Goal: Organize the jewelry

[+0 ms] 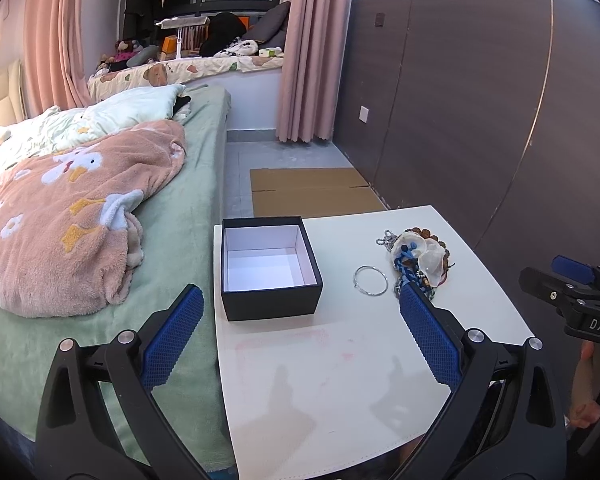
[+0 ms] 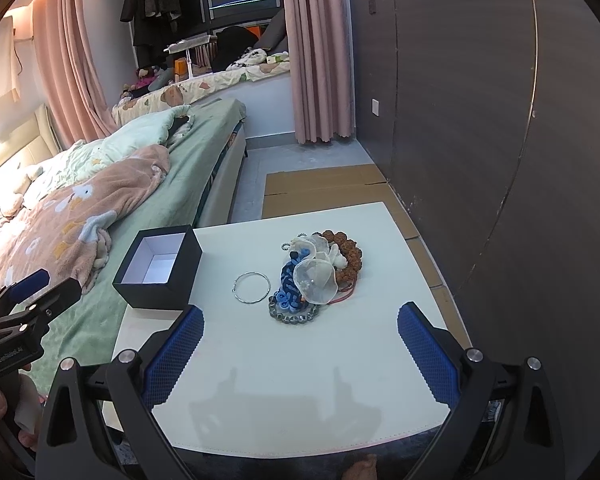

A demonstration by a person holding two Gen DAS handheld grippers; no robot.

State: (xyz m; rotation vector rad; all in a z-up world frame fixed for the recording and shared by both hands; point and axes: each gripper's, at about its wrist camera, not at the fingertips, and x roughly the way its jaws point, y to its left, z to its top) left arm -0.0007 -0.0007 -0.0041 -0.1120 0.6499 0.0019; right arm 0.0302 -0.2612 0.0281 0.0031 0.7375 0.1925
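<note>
A black box (image 1: 270, 272) with a white, empty inside stands open at the far left of the white table (image 1: 332, 380); it also shows in the right wrist view (image 2: 158, 270). A silver bangle (image 1: 371, 280) (image 2: 252, 287) lies flat to its right. Beyond it is a heap of jewelry (image 1: 418, 258) (image 2: 318, 274): shell pieces, a blue knotted cord, brown and dark beads. My left gripper (image 1: 300, 332) is open and empty above the near table. My right gripper (image 2: 300, 348) is open and empty, in front of the heap.
A bed (image 1: 100, 200) with a green sheet and a pink blanket touches the table's left side. Flat cardboard (image 1: 312, 192) lies on the floor behind the table. A dark wardrobe wall (image 1: 480, 100) runs along the right.
</note>
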